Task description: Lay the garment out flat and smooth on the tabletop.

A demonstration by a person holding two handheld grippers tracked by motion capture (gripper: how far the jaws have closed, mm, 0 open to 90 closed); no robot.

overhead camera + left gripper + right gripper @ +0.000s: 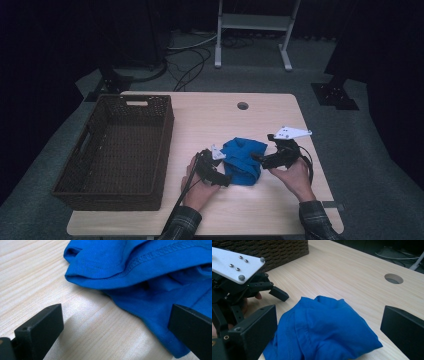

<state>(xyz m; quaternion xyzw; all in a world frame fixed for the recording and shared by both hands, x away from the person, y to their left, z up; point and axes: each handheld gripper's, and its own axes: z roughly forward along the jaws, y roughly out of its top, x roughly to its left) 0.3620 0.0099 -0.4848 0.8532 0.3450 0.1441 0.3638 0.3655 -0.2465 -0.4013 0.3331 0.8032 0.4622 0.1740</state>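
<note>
Both hand-held grippers flank a folded blue cloth [242, 161] on the bench [210, 120].
Left hand-held gripper [220, 175] and right hand-held gripper [260, 159] gape, gripping nothing; cloth likely awaits moving to the wicker basket [117, 150] left of it.

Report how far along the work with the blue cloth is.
Done: the blue cloth lies bunched into a compact bundle on the table. In hand: the left gripper and right gripper flank it, jaws open, neither clamping it. Left, probably: gripping it and moving it to the wicker basket, which has no cloth in it.
</note>
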